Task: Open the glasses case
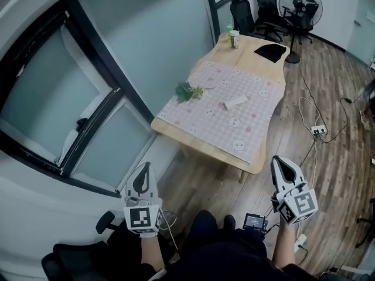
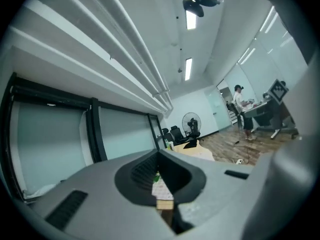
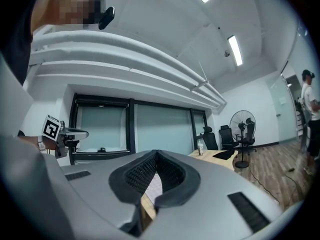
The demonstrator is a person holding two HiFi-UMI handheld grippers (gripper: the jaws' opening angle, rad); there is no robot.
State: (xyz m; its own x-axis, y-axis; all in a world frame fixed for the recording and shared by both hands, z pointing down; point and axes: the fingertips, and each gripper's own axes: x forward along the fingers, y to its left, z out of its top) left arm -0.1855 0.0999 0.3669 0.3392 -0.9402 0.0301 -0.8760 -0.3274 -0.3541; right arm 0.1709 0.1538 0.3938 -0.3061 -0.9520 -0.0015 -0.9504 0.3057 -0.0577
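The glasses case (image 1: 235, 102) is a small white oblong lying closed on the pink checked cloth (image 1: 246, 127) of a wooden table (image 1: 202, 148) ahead of me. Both grippers hang well short of the table's near edge, pointing level toward it. My left gripper (image 1: 142, 168) is at lower left, its jaws closed together with nothing between them (image 2: 159, 154). My right gripper (image 1: 280, 160) is at lower right, also shut and empty (image 3: 156, 153). Through each pair of jaws only a sliver of the cloth shows.
On the table lie a green sprig (image 1: 187, 91), a black item (image 1: 270, 52) and a bottle (image 1: 234, 38) at the far end. A glass wall (image 1: 146, 34) runs along the left. Office chairs (image 1: 258, 7), a fan (image 1: 300, 4), a power strip (image 1: 319, 130) and a distant person (image 2: 240, 109) are around.
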